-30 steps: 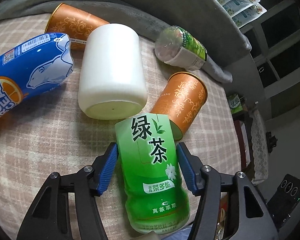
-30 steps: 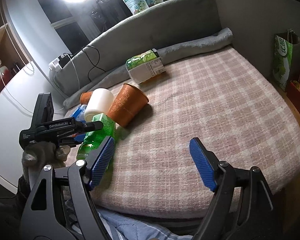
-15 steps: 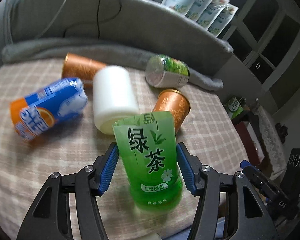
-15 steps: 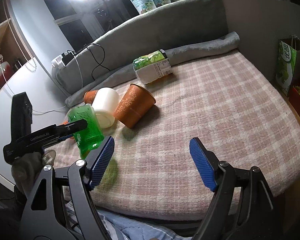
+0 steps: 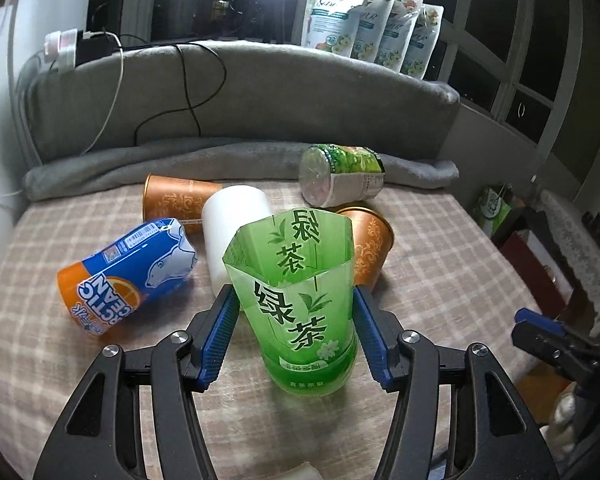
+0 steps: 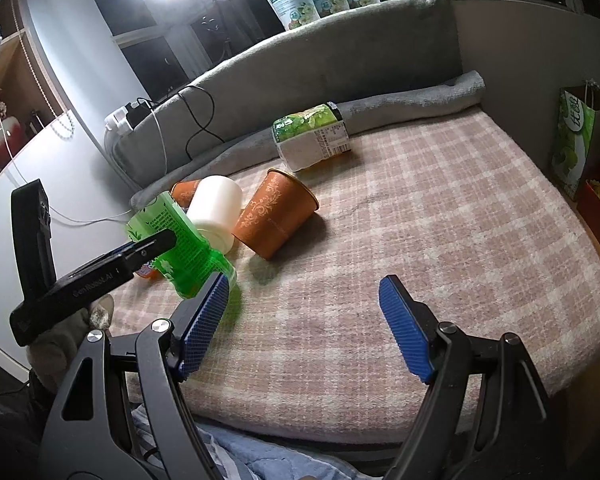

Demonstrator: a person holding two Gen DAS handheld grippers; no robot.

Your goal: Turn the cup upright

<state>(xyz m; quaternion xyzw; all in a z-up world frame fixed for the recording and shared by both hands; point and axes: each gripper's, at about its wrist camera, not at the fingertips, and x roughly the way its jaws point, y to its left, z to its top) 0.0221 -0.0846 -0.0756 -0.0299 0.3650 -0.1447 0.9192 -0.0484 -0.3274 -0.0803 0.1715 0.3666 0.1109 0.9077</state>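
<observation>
Translucent green cup (image 5: 300, 308), seemingly upright.

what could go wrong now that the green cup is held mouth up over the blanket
The green cup looks tilted in the left gripper; released on the soft plaid blanket, it may topple. The white cup and orange cup lie right behind, so a forward push could knock them. The thin plastic may buckle under the squeeze.

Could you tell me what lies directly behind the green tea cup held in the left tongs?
Behind the green tea cup lie a white cup and an orange patterned cup, both on their sides. The green cup covers their near ends, so contact between them cannot be seen.
</observation>
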